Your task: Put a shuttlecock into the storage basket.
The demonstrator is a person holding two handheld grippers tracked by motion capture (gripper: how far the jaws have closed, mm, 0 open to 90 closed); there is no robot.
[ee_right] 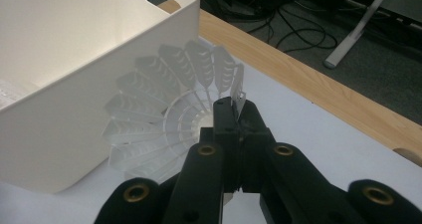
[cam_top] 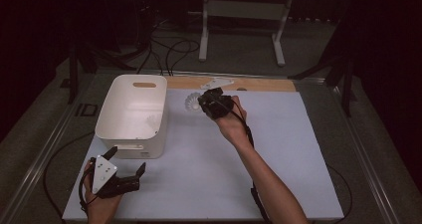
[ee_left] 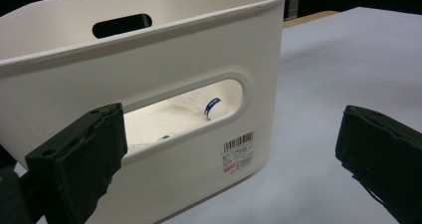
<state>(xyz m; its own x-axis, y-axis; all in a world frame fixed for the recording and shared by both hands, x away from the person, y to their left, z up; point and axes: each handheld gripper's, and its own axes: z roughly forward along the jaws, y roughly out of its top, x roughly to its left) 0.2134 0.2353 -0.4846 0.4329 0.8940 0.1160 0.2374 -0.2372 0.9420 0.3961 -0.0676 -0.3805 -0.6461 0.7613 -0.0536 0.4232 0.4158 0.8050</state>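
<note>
A white plastic shuttlecock (cam_top: 192, 103) hangs just right of the white bin (cam_top: 130, 143), a little above the table. My right gripper (cam_top: 204, 103) is shut on the rim of its skirt. In the right gripper view the jaws (ee_right: 239, 115) pinch one feather of the shuttlecock (ee_right: 159, 114), beside the bin's outer wall (ee_right: 74, 89). Another shuttlecock (cam_top: 153, 120) lies inside the bin; its blue band (ee_left: 211, 107) shows through the handle slot. My left gripper (cam_top: 127, 160) rests near the bin's front wall (ee_left: 199, 59), open (ee_left: 234, 144) with nothing between its fingers.
A white sheet (cam_top: 278, 149) covers the table. A wooden strip (cam_top: 263, 84) runs along its far edge, with a small white bracket (cam_top: 217, 82) on it. On the floor beyond are a white stand (cam_top: 244, 10) and cables (cam_top: 174, 47).
</note>
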